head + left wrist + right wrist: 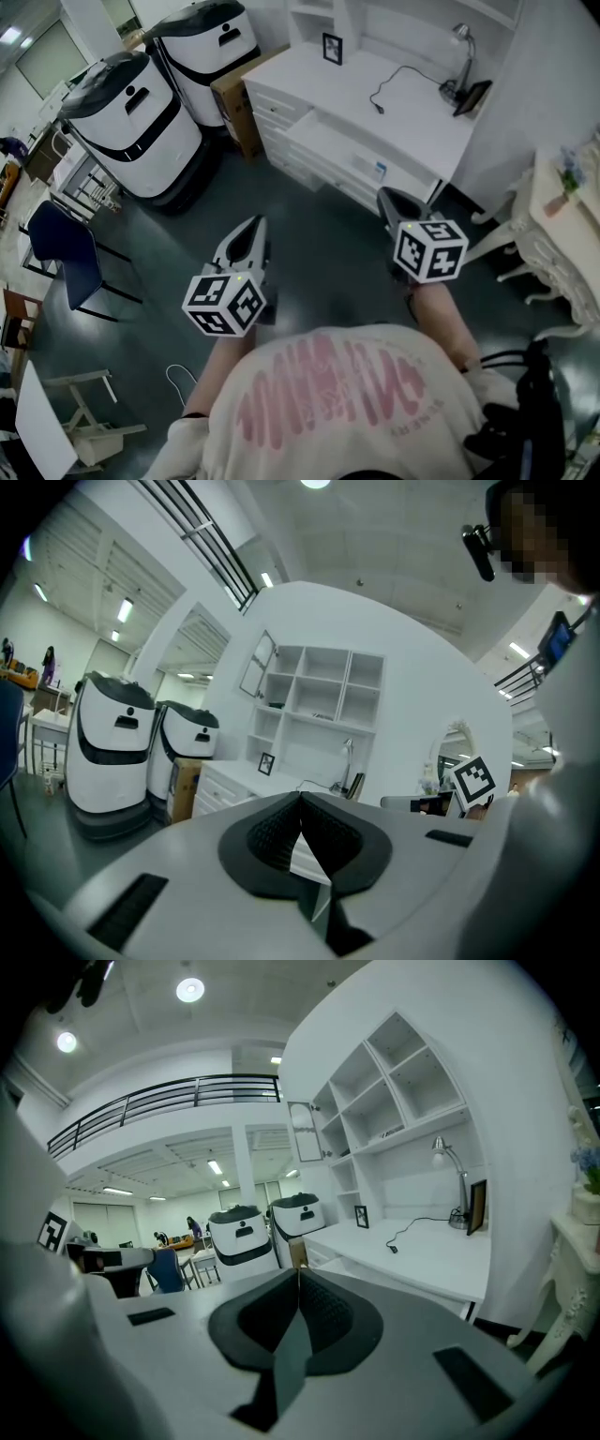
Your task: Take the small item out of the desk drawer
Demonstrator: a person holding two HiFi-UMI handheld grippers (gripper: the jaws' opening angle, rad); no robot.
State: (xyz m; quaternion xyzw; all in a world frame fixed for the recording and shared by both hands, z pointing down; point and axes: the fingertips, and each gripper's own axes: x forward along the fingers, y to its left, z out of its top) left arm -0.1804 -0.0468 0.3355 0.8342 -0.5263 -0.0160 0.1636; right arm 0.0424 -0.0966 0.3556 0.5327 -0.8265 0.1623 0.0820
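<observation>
The white desk [412, 103] stands ahead of me, its drawer fronts [323, 155] facing me across dark floor; all look closed, and no small item shows. My left gripper [255, 223] is held over the floor, short of the desk, its jaws shut with nothing between them. My right gripper [386, 195] is closer to the desk's front edge, also shut and empty. In the left gripper view the left gripper [301, 799] points at the desk [234, 785]. In the right gripper view the right gripper [299, 1272] aims along the desk top [422, 1255].
On the desk stand a picture frame [332, 48], a lamp [459, 56] and a black cable [394, 84]. Two white machines [131, 122] and a cardboard box [239, 103] stand left of the desk. A blue chair [70, 253] is at the left, an ornate white table [562, 234] at the right.
</observation>
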